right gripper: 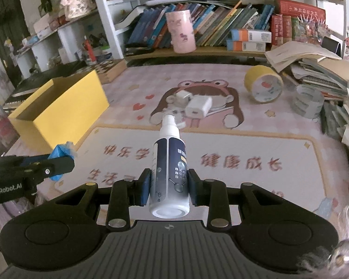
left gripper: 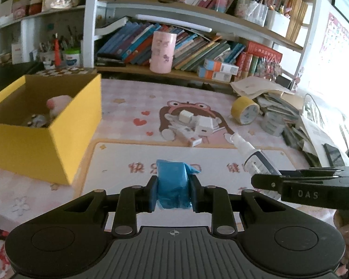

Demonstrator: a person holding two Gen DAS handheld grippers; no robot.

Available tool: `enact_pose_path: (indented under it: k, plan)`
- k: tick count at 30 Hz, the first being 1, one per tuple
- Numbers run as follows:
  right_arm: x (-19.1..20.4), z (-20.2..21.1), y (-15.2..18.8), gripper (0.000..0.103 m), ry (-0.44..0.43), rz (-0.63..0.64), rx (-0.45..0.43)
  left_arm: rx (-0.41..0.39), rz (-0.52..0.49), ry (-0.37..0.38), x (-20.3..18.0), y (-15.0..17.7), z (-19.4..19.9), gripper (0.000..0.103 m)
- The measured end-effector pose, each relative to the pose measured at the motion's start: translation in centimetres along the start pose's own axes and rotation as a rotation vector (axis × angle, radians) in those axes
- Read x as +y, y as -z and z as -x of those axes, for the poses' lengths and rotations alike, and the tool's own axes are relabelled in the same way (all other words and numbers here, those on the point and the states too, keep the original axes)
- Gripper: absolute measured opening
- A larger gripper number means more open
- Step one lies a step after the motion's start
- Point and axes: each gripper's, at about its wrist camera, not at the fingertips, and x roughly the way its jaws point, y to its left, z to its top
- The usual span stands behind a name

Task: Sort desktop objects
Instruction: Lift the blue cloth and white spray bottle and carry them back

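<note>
My left gripper [left gripper: 173, 190] is shut on a blue packet [left gripper: 171, 181] and holds it above the desk mat. It also shows at the left of the right wrist view [right gripper: 58, 160]. My right gripper [right gripper: 167, 186] is shut on a white and dark blue spray bottle [right gripper: 168, 162], nozzle pointing away. The bottle shows in the left wrist view [left gripper: 256, 155] too. A yellow open box [left gripper: 46, 121] with small items inside stands at the left; it also shows in the right wrist view [right gripper: 60, 107]. White chargers [right gripper: 197, 105] lie in a pile mid-desk.
A yellow tape roll [right gripper: 263, 86] and a clear tape roll [right gripper: 308, 102] lie at the right, beside a messy stack of books and papers [right gripper: 314, 65]. A pink cylinder [right gripper: 180, 31] stands on the lower bookshelf behind. A chessboard [right gripper: 109, 68] lies behind the box.
</note>
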Motion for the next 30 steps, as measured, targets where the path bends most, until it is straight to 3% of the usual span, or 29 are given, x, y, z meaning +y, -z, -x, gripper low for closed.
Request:
enact_pose_path:
  k: [12, 30]
  plan:
    - [7.4, 0.5, 3.7, 0.03, 0.02, 0.021, 0.028, 0.028, -0.014, 0.017, 5.3, 3.1, 3.6, 0.026]
    - [15.2, 0.5, 6.1, 0.03, -0.079, 0.115, 0.068, 0.027, 0.04, -0.055, 10.8, 6.5, 8.5, 0.026]
